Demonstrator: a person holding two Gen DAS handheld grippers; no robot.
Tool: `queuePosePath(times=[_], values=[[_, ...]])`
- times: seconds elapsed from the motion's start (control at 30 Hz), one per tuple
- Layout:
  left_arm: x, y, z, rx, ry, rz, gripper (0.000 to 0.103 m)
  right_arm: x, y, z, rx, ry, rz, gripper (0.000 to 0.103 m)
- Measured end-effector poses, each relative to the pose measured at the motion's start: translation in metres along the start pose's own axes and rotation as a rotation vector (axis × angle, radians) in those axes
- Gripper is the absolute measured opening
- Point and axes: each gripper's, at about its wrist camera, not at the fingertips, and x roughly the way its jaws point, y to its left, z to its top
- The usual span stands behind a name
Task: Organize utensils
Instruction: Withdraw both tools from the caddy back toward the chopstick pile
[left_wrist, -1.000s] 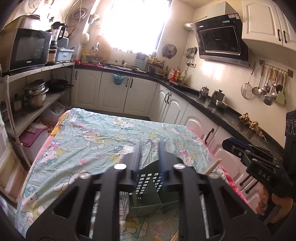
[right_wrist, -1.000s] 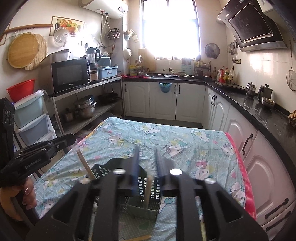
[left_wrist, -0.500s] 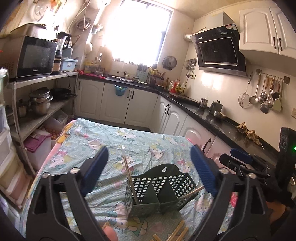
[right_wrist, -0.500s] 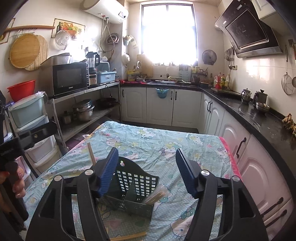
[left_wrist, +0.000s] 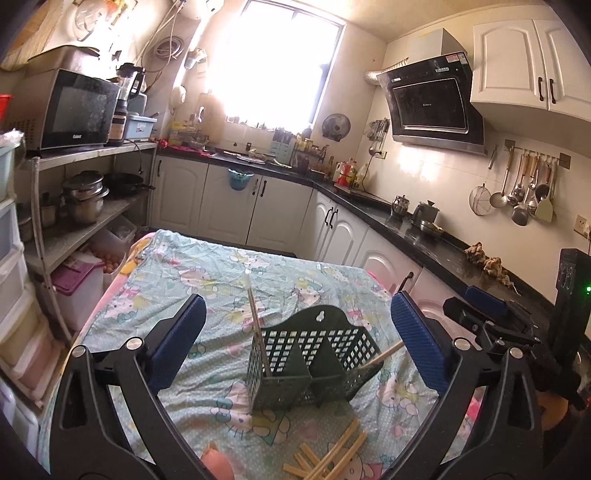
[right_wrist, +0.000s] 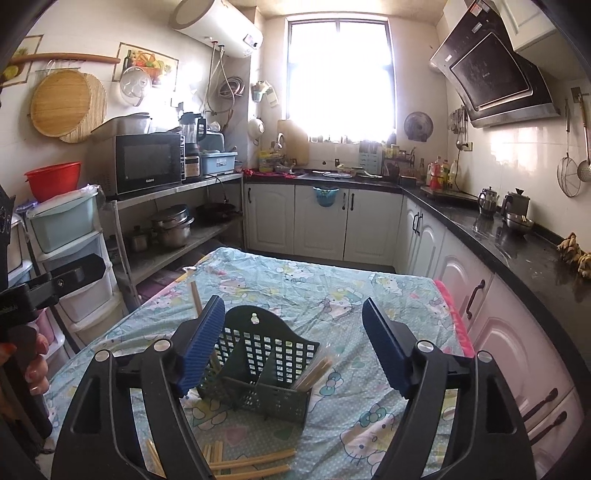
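Both your left gripper (left_wrist: 297, 341) and right gripper (right_wrist: 293, 343) have spread wide, empty, over the dark-green perforated plastic caddy (left_wrist: 314, 365); loose wooden chopsticks (left_wrist: 328, 458) await sorting.

black grippers (left_wrist: 298, 343) w/ blue ribbed pads (left_wrist: 419, 343), silver screws (left_wrist: 132, 342)

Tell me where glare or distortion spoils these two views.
Left wrist view: the window blows out white, washing the wall around it; fisheye bends the cabinets. Right wrist view: same window overexposed, but the green utensil basket and chopsticks stay sharp.
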Motion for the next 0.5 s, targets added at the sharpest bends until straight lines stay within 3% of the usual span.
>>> queuePosePath(times=[0.5], values=[[-0.029,0.005,-0.03,-0.026,0.032,0.009,0.092,-0.02,0.012,-0.029,-0.009,0.038,0.03,0.075]])
